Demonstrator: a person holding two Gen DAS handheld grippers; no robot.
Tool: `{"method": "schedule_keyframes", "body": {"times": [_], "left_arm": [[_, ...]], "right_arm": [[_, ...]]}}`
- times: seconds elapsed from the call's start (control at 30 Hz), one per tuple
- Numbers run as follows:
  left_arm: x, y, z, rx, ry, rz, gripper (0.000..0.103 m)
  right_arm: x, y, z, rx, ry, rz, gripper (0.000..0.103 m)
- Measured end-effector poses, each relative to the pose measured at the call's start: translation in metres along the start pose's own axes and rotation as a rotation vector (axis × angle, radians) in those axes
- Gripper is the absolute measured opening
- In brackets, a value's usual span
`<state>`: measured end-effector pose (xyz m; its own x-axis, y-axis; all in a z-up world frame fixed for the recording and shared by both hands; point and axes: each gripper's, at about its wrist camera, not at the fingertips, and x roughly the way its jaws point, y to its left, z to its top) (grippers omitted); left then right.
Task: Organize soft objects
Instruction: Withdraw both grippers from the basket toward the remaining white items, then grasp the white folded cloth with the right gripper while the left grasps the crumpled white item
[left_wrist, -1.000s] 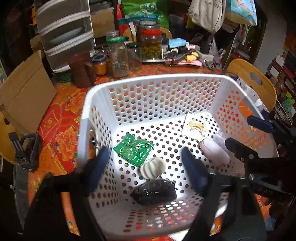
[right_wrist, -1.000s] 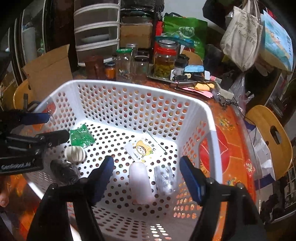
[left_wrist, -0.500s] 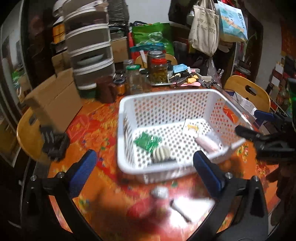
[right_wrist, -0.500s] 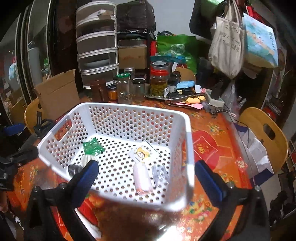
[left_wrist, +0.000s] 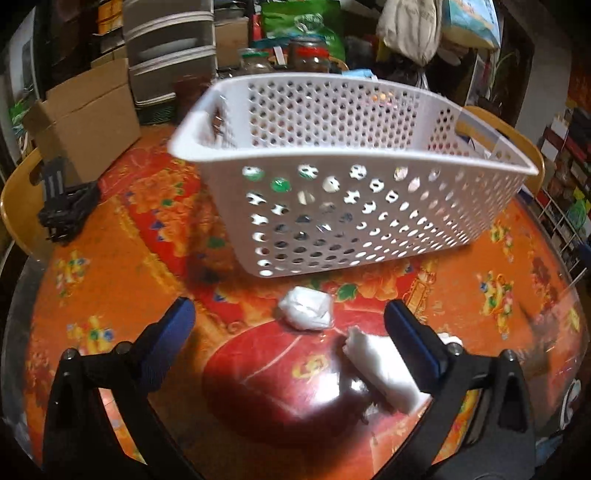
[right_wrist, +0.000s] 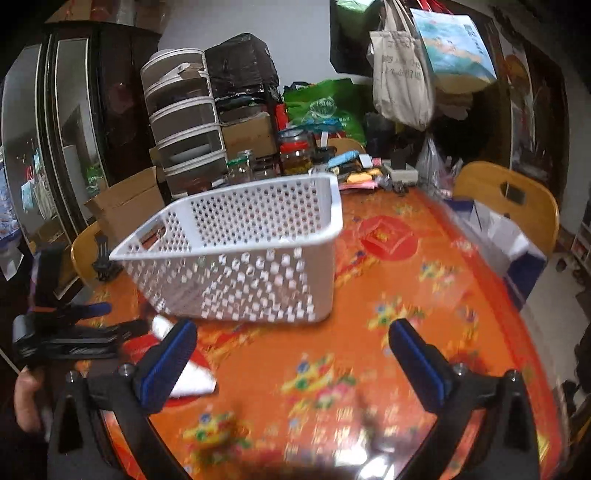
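A white perforated basket (left_wrist: 369, 206) stands on the orange floral table; it also shows in the right wrist view (right_wrist: 240, 258). Small items show only dimly through its holes. A crumpled white soft wad (left_wrist: 306, 313) lies on the table in front of it. A white soft packet (left_wrist: 380, 369) lies beside my left gripper's right finger. My left gripper (left_wrist: 291, 332) is open and empty, just short of the wad. My right gripper (right_wrist: 291, 347) is open and empty over bare tablecloth. A white and red packet (right_wrist: 192, 380) lies by its left finger.
Jars (right_wrist: 295, 153), stacked drawers (right_wrist: 184, 140), a cardboard box (left_wrist: 88, 114) and clutter crowd the table's far side. Wooden chairs (right_wrist: 509, 199) stand around the table. A black clamp (left_wrist: 62, 206) lies at the left edge. The left gripper shows in the right wrist view (right_wrist: 107, 321).
Both grippers have pulled back and down out of the basket to the table in front of it. The views now see the basket from the side. Both stay open.
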<state>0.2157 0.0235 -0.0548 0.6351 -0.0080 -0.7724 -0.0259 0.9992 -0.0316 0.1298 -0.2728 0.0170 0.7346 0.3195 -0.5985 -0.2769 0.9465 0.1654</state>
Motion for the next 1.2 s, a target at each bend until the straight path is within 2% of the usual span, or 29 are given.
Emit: {"method": "schedule_keyframes", "body": {"times": [0.1,0.17,0.23,0.3,0.37,0.4,0.43,0.47,0.6,0.73,0.93,1.03,1.2], "left_arm": [[0.019,-0.002,-0.002,-0.012,0.034,0.013,0.08],[0.03,-0.001,-0.003,-0.025,0.052,0.014,0.077],[0.04,-0.002,-0.004,-0.032,0.068,0.011,0.066],[0.047,-0.004,-0.005,-0.032,0.078,0.009,0.061],[0.048,-0.006,-0.005,-0.024,0.06,0.011,0.05],[0.048,-0.007,-0.005,-0.024,0.059,0.011,0.038],[0.047,-0.006,-0.005,-0.027,0.058,0.003,0.036],[0.045,-0.005,-0.006,-0.031,0.055,-0.004,0.036],[0.024,0.004,-0.015,-0.019,-0.002,0.05,0.035],[0.007,0.021,-0.025,-0.06,-0.018,0.023,0.035],[-0.015,0.055,-0.037,-0.122,-0.056,0.007,0.036],[-0.012,0.076,-0.043,-0.156,-0.051,-0.008,0.036],[-0.012,0.088,-0.053,-0.173,-0.06,-0.028,0.036]], "right_arm": [[-0.007,0.005,-0.014,0.014,0.014,0.03,0.103],[-0.013,0.01,-0.019,0.005,0.012,0.05,0.103],[-0.018,0.016,-0.021,-0.01,0.002,0.063,0.103],[-0.02,0.02,-0.021,-0.029,-0.003,0.067,0.103],[-0.019,0.024,-0.02,-0.03,-0.001,0.072,0.103],[-0.019,0.025,-0.02,-0.031,-0.001,0.078,0.103],[-0.016,0.027,-0.021,-0.034,0.003,0.088,0.103],[-0.012,0.03,-0.023,-0.042,0.014,0.094,0.103],[0.007,0.045,-0.035,-0.041,0.075,0.157,0.103],[0.038,0.074,-0.051,-0.093,0.178,0.221,0.103],[0.072,0.102,-0.059,-0.164,0.26,0.236,0.102],[0.082,0.11,-0.06,-0.187,0.283,0.235,0.096],[0.094,0.118,-0.061,-0.215,0.31,0.2,0.079]]}}
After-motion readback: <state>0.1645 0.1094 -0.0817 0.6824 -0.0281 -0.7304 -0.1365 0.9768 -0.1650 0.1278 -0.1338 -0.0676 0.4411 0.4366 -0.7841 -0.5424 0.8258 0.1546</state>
